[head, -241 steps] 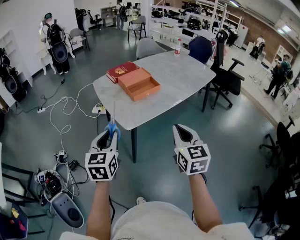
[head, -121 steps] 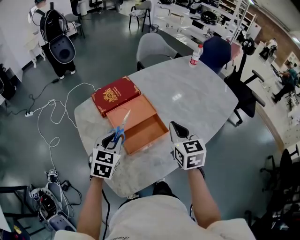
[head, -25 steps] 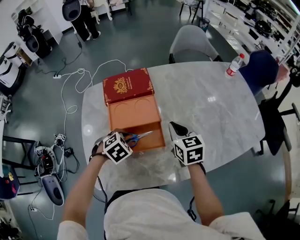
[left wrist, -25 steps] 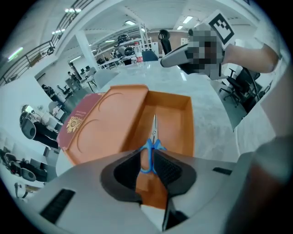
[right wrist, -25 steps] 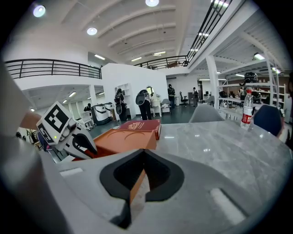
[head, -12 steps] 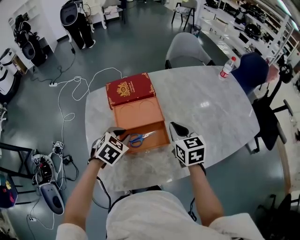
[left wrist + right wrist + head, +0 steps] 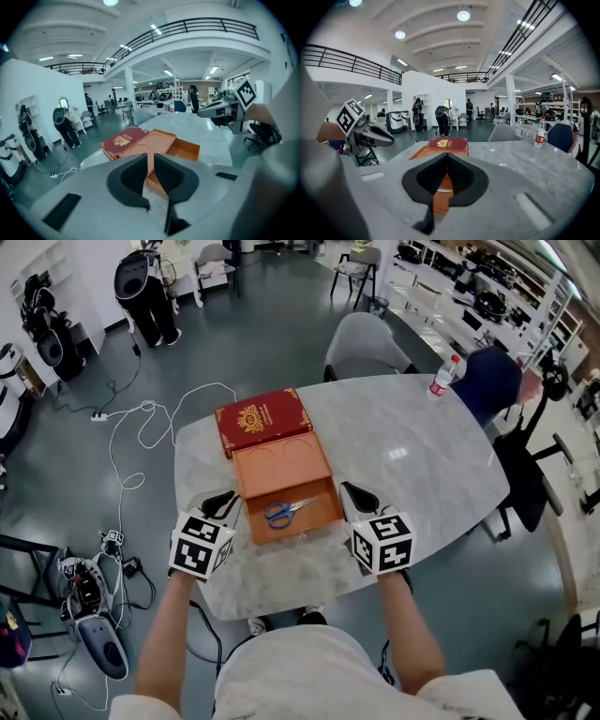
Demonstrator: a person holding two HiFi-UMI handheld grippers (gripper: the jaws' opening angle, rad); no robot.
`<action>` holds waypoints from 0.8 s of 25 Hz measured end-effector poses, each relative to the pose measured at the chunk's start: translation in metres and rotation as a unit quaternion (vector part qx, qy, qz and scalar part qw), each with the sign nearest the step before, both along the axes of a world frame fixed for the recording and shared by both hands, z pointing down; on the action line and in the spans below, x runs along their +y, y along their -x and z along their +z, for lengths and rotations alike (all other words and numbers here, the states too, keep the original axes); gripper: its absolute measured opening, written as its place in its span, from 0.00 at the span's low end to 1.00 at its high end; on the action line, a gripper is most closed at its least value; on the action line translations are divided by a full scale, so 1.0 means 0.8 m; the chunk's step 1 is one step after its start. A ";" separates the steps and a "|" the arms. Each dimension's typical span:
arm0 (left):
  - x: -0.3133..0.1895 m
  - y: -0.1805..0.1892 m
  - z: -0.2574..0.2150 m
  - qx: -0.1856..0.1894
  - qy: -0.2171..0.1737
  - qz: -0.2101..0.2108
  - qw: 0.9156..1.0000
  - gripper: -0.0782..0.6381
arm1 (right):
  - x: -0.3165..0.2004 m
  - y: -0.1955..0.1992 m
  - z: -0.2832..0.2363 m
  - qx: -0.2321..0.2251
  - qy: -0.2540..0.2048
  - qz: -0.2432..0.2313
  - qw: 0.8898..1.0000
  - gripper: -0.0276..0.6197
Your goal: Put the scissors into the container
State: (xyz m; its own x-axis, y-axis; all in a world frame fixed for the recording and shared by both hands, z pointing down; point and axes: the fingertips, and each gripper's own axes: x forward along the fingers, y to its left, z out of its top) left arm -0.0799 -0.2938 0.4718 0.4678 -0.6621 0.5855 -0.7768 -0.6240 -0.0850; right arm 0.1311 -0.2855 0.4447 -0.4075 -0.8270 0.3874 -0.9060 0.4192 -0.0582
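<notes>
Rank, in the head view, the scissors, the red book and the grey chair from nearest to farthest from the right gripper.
1. Scissors: in the orange box, just left of the right gripper.
2. Red book: beyond the box, on the far left of the table.
3. Grey chair: behind the table's far edge.

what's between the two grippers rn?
Head view: the orange container's open front compartment, with the blue-handled scissors lying in it.

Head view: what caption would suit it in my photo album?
Scissors lie in the open orange container on a marble table, between the left hand-held gripper and right hand-held gripper.
</notes>
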 end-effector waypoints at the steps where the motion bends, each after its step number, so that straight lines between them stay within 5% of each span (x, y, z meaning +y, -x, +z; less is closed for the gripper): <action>1: 0.001 0.010 -0.008 0.011 -0.009 -0.019 1.000 0.17 | 0.003 0.002 -0.004 -0.001 -0.002 0.002 1.000 0.05; 10: 0.015 0.078 -0.059 0.110 -0.068 -0.133 0.983 0.15 | 0.018 0.022 -0.031 -0.009 -0.030 0.011 0.999 0.05; 20: 0.017 0.090 -0.057 0.109 -0.078 -0.147 0.980 0.15 | 0.018 0.027 -0.036 -0.008 -0.037 0.017 0.999 0.05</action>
State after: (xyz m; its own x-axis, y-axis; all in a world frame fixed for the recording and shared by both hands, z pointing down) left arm -0.1516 -0.2801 0.4260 0.3461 -0.8601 0.3746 -0.9312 -0.3635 0.0258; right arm 0.1098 -0.2710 0.4161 -0.3844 -0.8665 0.3184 -0.9191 0.3916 -0.0439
